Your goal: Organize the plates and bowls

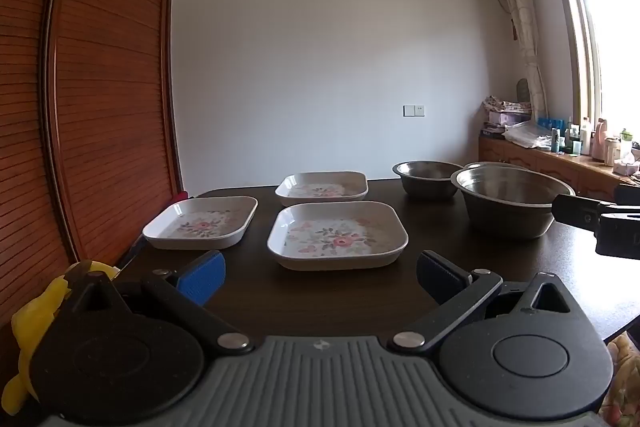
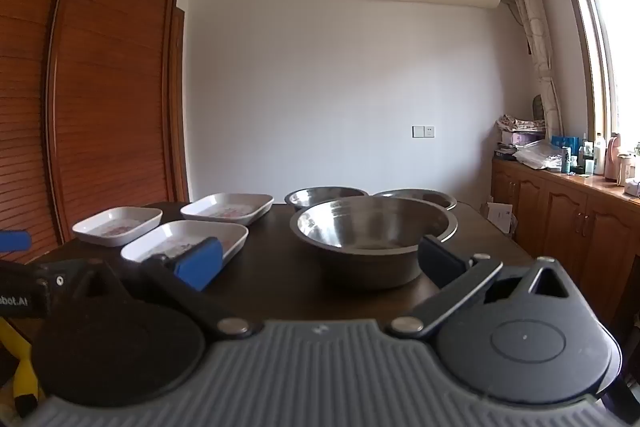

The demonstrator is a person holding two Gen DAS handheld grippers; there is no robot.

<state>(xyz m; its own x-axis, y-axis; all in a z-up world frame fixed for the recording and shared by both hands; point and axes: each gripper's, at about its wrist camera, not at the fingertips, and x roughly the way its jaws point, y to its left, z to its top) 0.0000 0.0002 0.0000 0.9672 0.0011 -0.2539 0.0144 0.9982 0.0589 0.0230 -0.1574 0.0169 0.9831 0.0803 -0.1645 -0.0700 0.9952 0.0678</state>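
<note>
Plates sit toward the bench's left edge, the nearest plate (image 1: 338,235) dead ahead of my left hand-held gripper (image 1: 320,277); the big bowl (image 2: 374,233) faces my right hand-held gripper (image 2: 320,263). Both are spread, empty.

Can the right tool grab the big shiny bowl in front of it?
Probably yes. The right tool is open and faces the big shiny bowl, with only bare table between them. The plates sit off to the left.
</note>
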